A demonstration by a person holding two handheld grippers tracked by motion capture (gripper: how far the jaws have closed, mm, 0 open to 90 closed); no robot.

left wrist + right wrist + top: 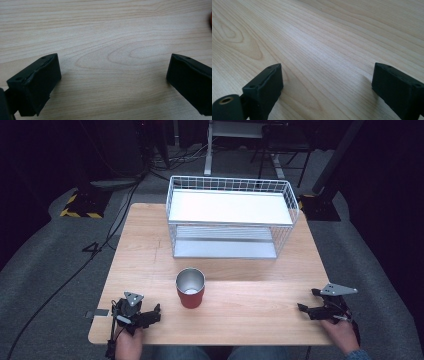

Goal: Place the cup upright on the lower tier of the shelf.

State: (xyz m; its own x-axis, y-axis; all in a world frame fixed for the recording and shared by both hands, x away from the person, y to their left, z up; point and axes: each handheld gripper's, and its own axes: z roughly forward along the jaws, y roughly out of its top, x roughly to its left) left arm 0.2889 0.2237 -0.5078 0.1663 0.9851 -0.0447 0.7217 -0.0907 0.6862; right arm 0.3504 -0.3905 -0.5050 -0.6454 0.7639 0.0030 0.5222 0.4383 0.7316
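Cup (190, 288), red with a bare metal inside, stood upright and open-mouthed on the wooden table (150, 250), just to the right of your left gripper (152, 312) and a little ahead of it, well apart from your right gripper (307, 302), which lay far off on the cup's other side. You held the left gripper (113, 72) low over the near left corner of the table, its jaws spread wide with only bare wood grain between them; a sliver of red showed at the far right edge of its own view. Your right gripper (327, 77) sat near the table's right edge, jaws likewise spread wide over bare wood, pinching nothing. Your left hand (129, 342) and right hand (342, 332) gripped the tools from the near edge. Ahead of both grippers, beyond the cup, a white wire rack (230, 185) stood on the far half of the table, with a flat white shelf on top and a second shelf below it. Neither gripper touched the cup or the rack.
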